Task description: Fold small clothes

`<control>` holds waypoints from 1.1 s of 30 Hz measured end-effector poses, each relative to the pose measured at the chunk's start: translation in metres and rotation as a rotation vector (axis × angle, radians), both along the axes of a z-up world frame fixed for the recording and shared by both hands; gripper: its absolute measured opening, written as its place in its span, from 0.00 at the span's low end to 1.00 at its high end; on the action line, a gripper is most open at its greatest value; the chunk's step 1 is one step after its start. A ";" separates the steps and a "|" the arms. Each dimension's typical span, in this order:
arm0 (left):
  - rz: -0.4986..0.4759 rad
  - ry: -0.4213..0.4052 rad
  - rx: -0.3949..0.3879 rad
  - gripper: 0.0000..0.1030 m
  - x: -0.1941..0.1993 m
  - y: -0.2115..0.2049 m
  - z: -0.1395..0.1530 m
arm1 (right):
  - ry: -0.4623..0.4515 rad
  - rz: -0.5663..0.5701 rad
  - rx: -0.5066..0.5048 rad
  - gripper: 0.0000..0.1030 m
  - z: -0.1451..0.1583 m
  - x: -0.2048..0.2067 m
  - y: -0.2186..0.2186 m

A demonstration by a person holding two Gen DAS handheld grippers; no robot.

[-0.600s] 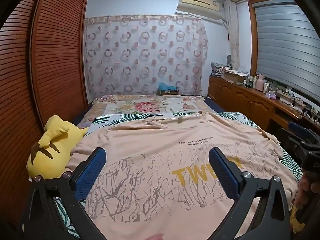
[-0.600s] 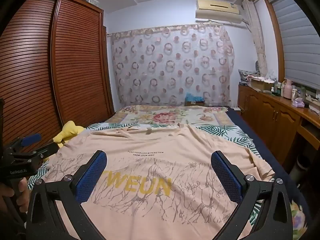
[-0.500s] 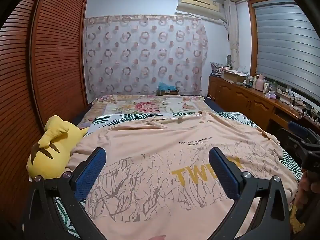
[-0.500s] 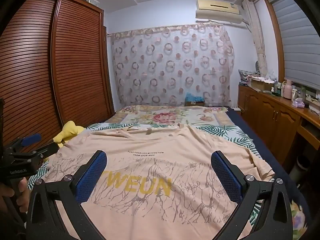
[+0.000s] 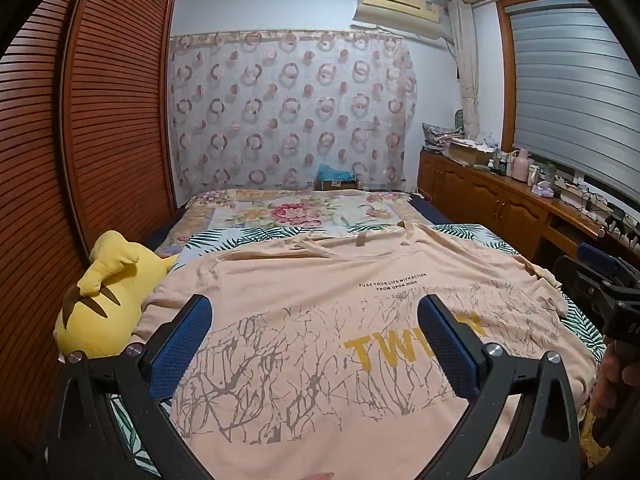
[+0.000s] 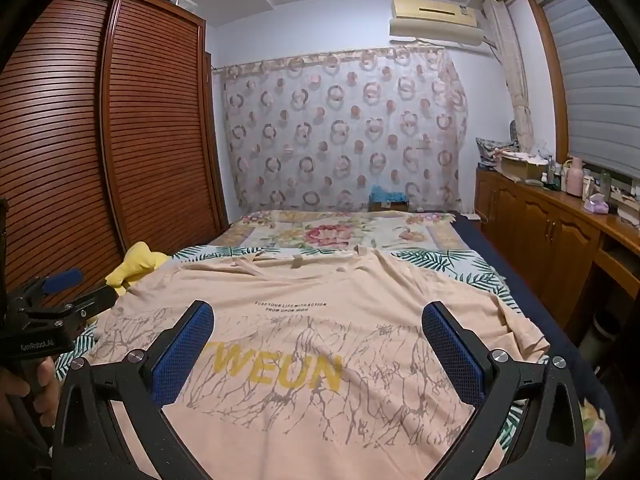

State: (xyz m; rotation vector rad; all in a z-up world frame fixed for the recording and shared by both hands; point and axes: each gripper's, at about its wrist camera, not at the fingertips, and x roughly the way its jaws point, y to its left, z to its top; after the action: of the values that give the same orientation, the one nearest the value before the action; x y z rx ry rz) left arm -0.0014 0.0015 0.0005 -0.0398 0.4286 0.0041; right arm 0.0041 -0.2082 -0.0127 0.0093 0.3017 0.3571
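A peach T-shirt (image 5: pixel 304 292) (image 6: pixel 320 284) with yellow letters and a grey branch print lies spread flat on the bed, its collar at the far end. My left gripper (image 5: pixel 314 312) hovers open above the shirt's near left part, with nothing between its blue pads. My right gripper (image 6: pixel 318 316) hovers open above the near middle, over the yellow letters, also empty. Each gripper shows at the edge of the other's view: the right one (image 5: pixel 600 280) and the left one (image 6: pixel 52 300), each held by a hand.
A yellow plush toy (image 5: pixel 104 300) (image 6: pixel 136 264) lies at the bed's left edge against the slatted wardrobe doors (image 5: pixel 100 120). A floral and leaf-print bedspread (image 5: pixel 296 212) covers the bed. A wooden cabinet (image 6: pixel 552 232) crowded with small items runs along the right wall.
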 end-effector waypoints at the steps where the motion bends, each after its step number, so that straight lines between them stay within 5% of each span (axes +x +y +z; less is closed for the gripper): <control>1: 0.001 0.000 0.000 1.00 0.000 0.000 0.000 | -0.001 -0.001 0.000 1.00 -0.001 0.000 0.000; 33: 0.002 -0.005 0.004 1.00 0.001 0.008 0.004 | -0.002 -0.003 0.001 1.00 -0.004 0.000 -0.001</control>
State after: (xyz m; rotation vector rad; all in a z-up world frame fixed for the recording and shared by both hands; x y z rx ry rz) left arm -0.0008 0.0097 0.0047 -0.0362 0.4233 0.0066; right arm 0.0042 -0.2088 -0.0166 0.0108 0.2997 0.3546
